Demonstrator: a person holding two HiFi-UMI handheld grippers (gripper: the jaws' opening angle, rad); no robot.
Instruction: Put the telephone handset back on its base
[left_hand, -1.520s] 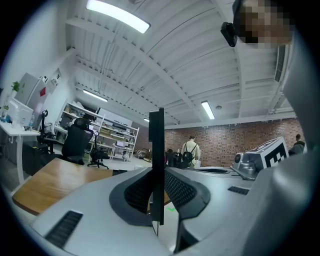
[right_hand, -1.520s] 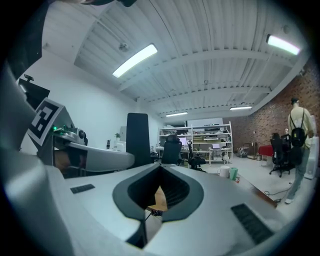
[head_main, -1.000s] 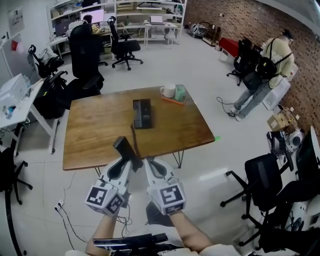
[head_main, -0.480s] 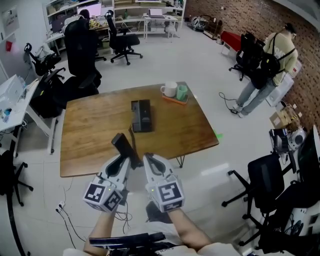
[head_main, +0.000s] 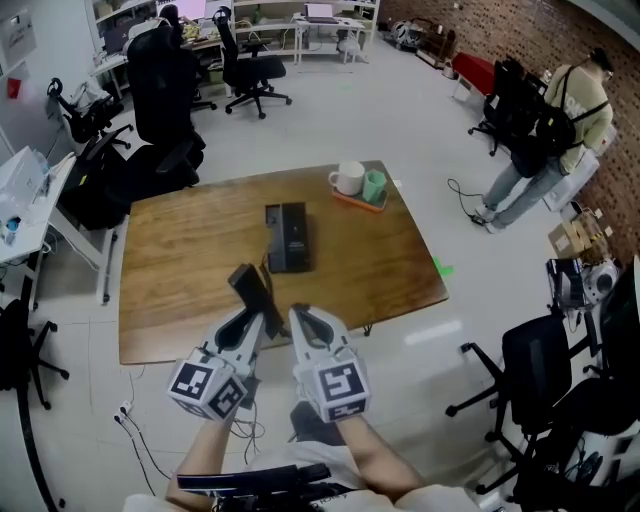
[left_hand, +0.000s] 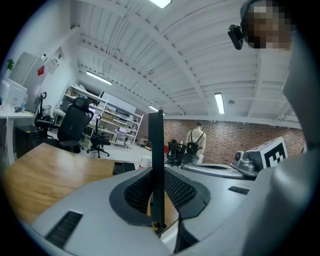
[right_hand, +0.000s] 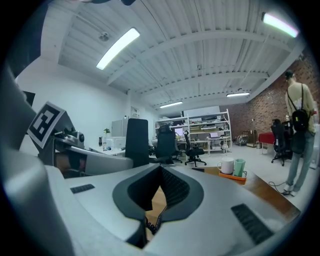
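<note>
Head view shows the left gripper (head_main: 262, 318) clamped on the handset (head_main: 250, 290), held on end short of its base (head_main: 287, 237), likely for lowering, while the right gripper (head_main: 298, 318) alongside is closed and empty.

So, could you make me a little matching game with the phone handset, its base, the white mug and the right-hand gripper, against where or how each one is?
Things:
1 telephone handset
2 telephone base
3 white mug
4 right gripper

Places or states:
a on the orange tray
b jaws together
c clamped in the left gripper
d lying flat mid-way across the wooden table

Pairs: 1-c, 2-d, 3-a, 4-b
</note>
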